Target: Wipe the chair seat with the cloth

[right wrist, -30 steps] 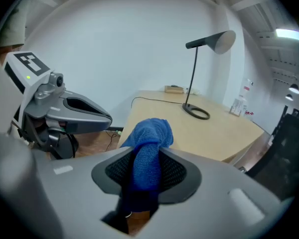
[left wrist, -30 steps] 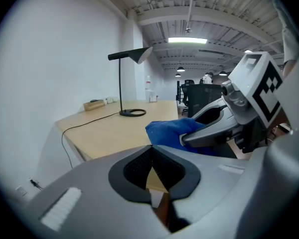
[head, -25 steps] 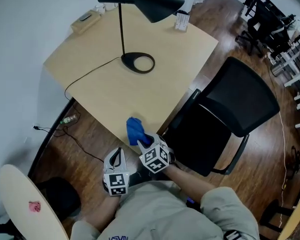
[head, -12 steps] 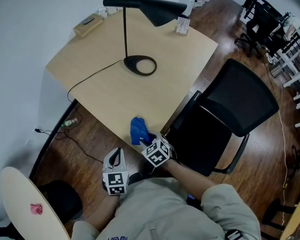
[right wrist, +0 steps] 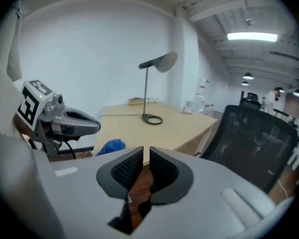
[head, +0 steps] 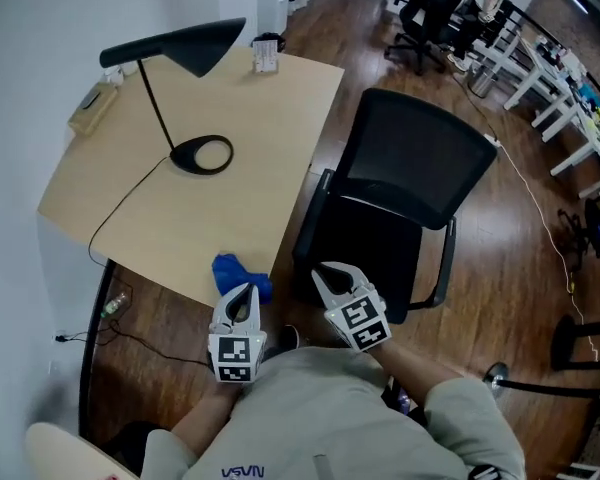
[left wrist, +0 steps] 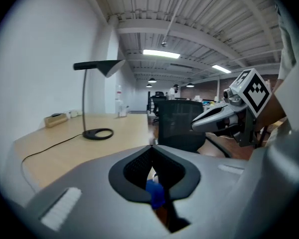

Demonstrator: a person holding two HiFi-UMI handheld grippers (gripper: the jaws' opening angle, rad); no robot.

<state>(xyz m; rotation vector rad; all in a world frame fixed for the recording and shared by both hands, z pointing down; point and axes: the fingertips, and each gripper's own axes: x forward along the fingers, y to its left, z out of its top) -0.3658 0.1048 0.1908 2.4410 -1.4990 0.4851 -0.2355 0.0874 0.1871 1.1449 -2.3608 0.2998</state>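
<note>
My left tongs [head: 242, 294] are pressed together and empty, my right tongs [head: 326, 272] have just been closing to a thin, empty slit, and the blue cloth [head: 234, 269], partly hidden behind my left tongs, lies crumpled on the near edge of the desk [head: 255, 138], with the chair seat [head: 372, 248] beside that desk.

right gripper [head: 325, 273]: it left the cloth [head: 235, 271], which its tip had touched at the desk [head: 250, 148] edge, and swung across to the near edge of the chair seat [head: 365, 253].
right jaws: they had just been closing and drew in to a narrow slit, with nothing between them.
cloth: it lay free on the desk edge, a lower heap than before.
left gripper [head: 243, 293]: it rose from over the floor until its tip sat just below the cloth.
head view: it swung round, so the chair came to the middle and the desk went left.
</note>
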